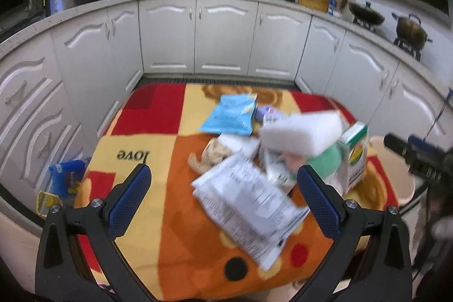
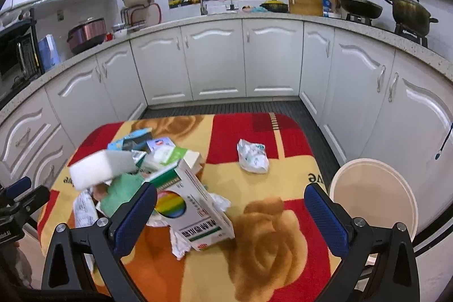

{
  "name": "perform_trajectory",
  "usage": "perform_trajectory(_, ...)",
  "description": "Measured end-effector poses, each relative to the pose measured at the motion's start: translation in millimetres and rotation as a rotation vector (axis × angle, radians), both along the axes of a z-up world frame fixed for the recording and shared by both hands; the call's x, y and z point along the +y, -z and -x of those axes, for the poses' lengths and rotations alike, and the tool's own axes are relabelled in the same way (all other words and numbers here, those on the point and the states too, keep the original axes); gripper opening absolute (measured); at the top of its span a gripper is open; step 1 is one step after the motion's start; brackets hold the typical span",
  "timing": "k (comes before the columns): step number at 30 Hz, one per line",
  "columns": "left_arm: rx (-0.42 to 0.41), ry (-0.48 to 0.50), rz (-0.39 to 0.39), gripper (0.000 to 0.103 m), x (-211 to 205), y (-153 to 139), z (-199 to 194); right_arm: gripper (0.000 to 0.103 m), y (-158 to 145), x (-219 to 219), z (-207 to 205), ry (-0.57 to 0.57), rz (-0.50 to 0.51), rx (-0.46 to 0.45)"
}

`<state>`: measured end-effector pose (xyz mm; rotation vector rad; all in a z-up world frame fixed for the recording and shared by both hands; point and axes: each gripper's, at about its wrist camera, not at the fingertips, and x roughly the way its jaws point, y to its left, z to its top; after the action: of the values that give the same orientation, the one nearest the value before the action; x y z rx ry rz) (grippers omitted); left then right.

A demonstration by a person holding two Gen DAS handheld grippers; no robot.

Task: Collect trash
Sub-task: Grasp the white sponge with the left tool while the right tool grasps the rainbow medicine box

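A pile of trash lies on a table under a red, orange and yellow blanket (image 1: 158,149). In it are a blue packet (image 1: 230,118), a white printed pouch (image 1: 249,205), a blurred white foam block (image 1: 303,132), a green cloth (image 1: 325,162) and a carton with a rainbow print (image 1: 355,154). My left gripper (image 1: 223,170) hovers open over the near side of the pile, holding nothing. My right gripper (image 2: 230,188) is open too, with the carton (image 2: 198,208) lying just by its left finger. A crumpled white wrapper (image 2: 252,156) sits apart on the blanket. The foam block (image 2: 102,166) tops the pile.
A round cream bin (image 2: 373,197) stands on the floor at the table's right side. White kitchen cabinets (image 2: 215,58) curve around the table. A blue bag (image 1: 68,174) and a yellow item (image 1: 46,201) lie on the floor at the left.
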<state>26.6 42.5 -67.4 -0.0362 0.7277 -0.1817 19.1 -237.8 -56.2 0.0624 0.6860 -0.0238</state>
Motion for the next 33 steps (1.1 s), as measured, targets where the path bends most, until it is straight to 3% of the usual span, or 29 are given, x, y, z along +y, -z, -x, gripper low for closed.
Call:
perform_trajectory(6,0.009,0.029,-0.016,0.102,-1.0,6.2,0.0,0.103,16.6,1.9,-8.5,-0.054,-0.012,0.054)
perform_trajectory(12,-0.012,0.136,-0.012,0.103,-33.1,-1.7,-6.8,0.103,30.5,18.1,-11.9,-0.132,0.019,0.083)
perform_trajectory(24,-0.073,0.233,-0.13,0.102,-79.5,-5.5,-50.5,0.102,58.4,19.2,-33.0,-0.195,0.001,0.11)
perform_trajectory(26,-0.067,0.252,-0.149,0.102,-83.9,-2.9,-57.9,0.097,62.0,21.3,-36.4,-0.211,-0.001,0.113)
perform_trajectory(27,-0.066,0.255,-0.148,0.097,-83.8,-2.2,-59.2,0.095,63.9,22.2,-38.0,-0.222,-0.005,0.113)
perform_trajectory(30,-0.034,0.27,-0.134,0.063,-83.6,0.7,-66.4,0.079,67.7,23.5,-42.2,-0.239,-0.019,0.122)
perform_trajectory(31,-0.019,0.274,-0.122,0.048,-82.1,1.6,-68.3,0.069,68.5,23.5,-43.5,-0.244,-0.028,0.124)
perform_trajectory(32,0.0,0.277,-0.109,0.04,-80.4,3.1,-71.2,0.057,68.5,23.6,-43.5,-0.247,-0.036,0.125)
perform_trajectory(33,0.015,0.278,-0.101,0.035,-79.6,4.5,-72.6,0.057,68.5,23.1,-44.5,-0.25,-0.051,0.128)
